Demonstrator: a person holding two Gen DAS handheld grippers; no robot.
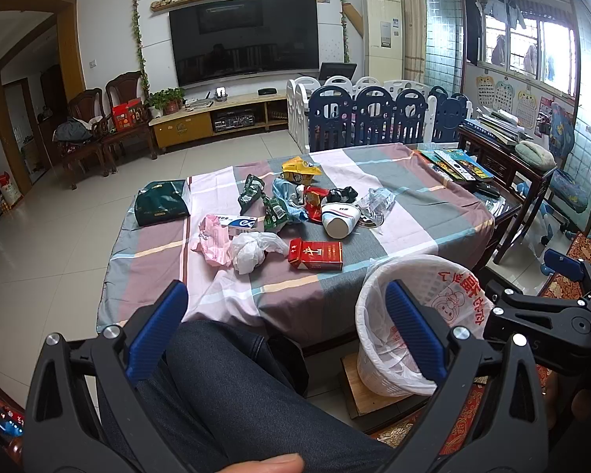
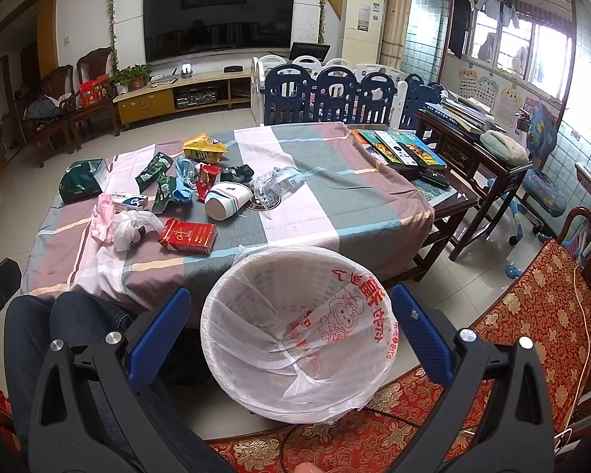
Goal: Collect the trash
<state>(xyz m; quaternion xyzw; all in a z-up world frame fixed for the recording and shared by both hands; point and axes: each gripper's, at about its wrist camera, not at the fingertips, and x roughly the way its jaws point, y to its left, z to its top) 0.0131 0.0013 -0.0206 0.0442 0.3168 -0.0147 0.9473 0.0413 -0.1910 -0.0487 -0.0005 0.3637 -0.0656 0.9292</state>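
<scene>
Both the left claw (image 1: 287, 327) and the right claw (image 2: 291, 323) are held wide apart and empty. A lined wastebasket (image 2: 295, 335) is framed between the right fingers. Trash is scattered at 11 o'clock on the cloth-covered worktop (image 2: 335, 205): a red cigarette pack (image 2: 187, 236), a paper cup (image 2: 228, 199), a yellow wrapper (image 2: 203, 148).

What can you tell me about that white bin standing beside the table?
The round white plastic lattice wastebasket stands upright on a small wooden board on the floor, by the near edge of the table covered with a striped cloth. A thin translucent bag with red print lines it, folded over the rim. No trash shows inside. Nothing grips it.
</scene>
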